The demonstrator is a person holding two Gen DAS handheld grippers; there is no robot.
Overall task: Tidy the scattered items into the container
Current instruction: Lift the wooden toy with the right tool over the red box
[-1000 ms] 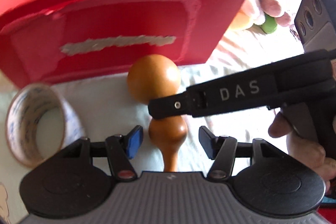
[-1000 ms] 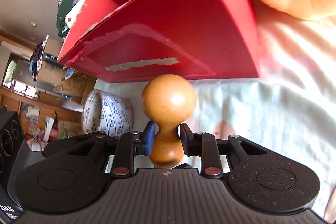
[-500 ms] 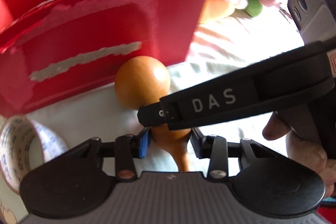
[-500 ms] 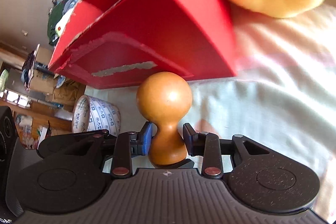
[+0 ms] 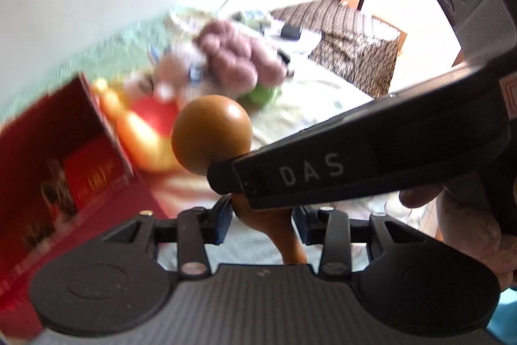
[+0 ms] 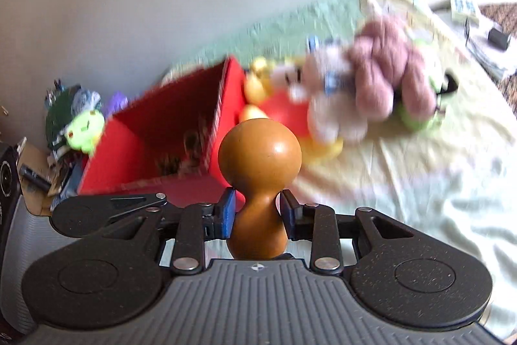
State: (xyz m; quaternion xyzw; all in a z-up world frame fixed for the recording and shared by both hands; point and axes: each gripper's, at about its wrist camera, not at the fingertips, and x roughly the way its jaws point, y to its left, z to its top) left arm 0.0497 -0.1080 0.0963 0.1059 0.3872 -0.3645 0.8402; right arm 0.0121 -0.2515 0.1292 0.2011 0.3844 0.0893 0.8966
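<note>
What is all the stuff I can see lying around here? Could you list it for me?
wooden gourd-shaped piece: one, orange-brown, held up above the bed between both grippers.
box: one, red, open top, on the bed to the left.
plush toys: a blurred heap, pink, white, yellow, red and green, on the bed just right of the box; count unclear.
bed sheet: one, pale, under everything.
patterned seat: one, brown and cream, beyond the bed.
clutter: green and dark items, far left by the wall.
right gripper: black, fingers closed on the piece's waist.
left gripper: black, fingers either side of the piece's lower neck; contact unclear.
</note>
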